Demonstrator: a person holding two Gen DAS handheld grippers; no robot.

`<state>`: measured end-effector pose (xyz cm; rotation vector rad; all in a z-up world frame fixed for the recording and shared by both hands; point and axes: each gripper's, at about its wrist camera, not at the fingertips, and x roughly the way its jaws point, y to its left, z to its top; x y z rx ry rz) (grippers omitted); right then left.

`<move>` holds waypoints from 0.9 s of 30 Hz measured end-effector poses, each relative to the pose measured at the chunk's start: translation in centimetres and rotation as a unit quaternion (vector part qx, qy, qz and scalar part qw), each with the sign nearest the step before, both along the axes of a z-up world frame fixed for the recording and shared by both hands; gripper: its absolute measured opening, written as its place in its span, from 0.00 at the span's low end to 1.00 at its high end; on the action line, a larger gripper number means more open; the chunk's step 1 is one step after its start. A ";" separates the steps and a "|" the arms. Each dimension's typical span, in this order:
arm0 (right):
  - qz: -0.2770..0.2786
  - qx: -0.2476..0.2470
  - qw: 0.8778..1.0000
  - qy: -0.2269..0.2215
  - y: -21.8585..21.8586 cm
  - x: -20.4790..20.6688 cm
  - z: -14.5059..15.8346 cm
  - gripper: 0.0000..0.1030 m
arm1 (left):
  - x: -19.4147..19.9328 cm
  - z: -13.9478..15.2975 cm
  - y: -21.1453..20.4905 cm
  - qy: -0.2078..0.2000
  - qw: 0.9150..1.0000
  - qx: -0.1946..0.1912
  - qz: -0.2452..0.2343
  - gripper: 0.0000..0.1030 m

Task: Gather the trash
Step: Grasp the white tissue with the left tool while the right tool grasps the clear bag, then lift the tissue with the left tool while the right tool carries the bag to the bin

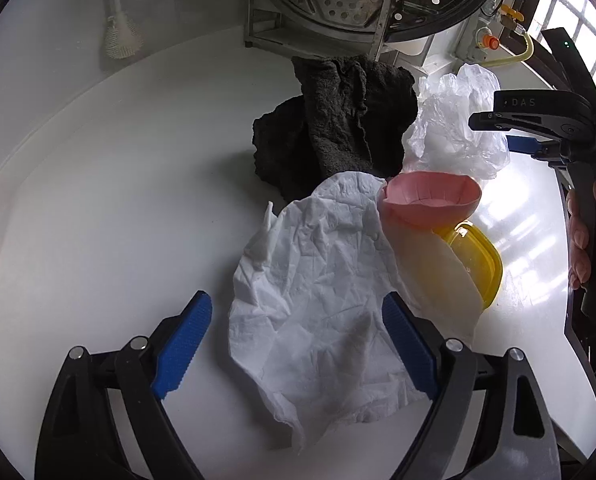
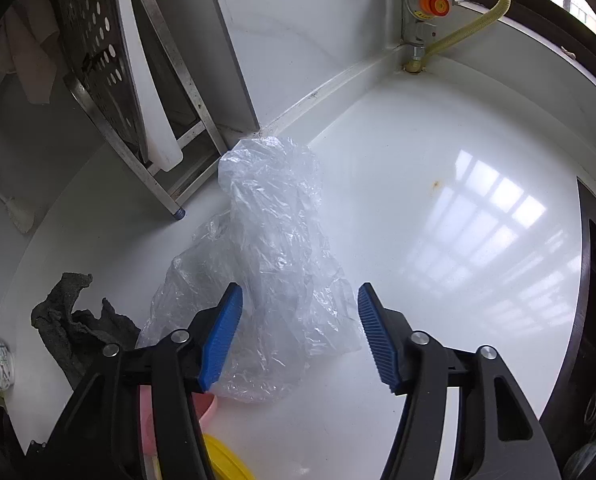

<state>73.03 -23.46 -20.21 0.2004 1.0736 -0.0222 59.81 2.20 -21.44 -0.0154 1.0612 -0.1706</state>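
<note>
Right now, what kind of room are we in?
Most likely a kitchen. A white countertop runs along the wall, a metal dish rack stands at the back, and a gas valve with a yellow hose sits by the window.

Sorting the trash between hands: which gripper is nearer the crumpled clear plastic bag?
Right. The right gripper straddles the crumpled clear plastic bag, jaws open; the left gripper is over the white paper napkin.

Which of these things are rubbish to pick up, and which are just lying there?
Rubbish:
- crumpled paper towel
- clear plastic bag

Just lying there:
- dark cloth
- pink bowl
- yellow lid
- metal rack
- white brush
</note>
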 end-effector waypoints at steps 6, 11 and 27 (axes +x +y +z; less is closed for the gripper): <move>0.034 -0.030 0.999 -0.011 1.4 -1.1 0.5 0.14 | 0.4 -0.3 -0.9 0.004 1.000 0.005 -0.021 0.32; 0.025 -0.009 0.999 -0.024 0.6 -2.7 1.7 0.12 | 0.5 -0.1 -1.0 0.012 1.000 -0.009 -0.025 0.10; -0.024 0.048 0.996 -0.072 -2.7 -13.2 7.6 0.11 | -3.4 6.2 2.5 -0.028 0.999 -0.009 -0.030 0.08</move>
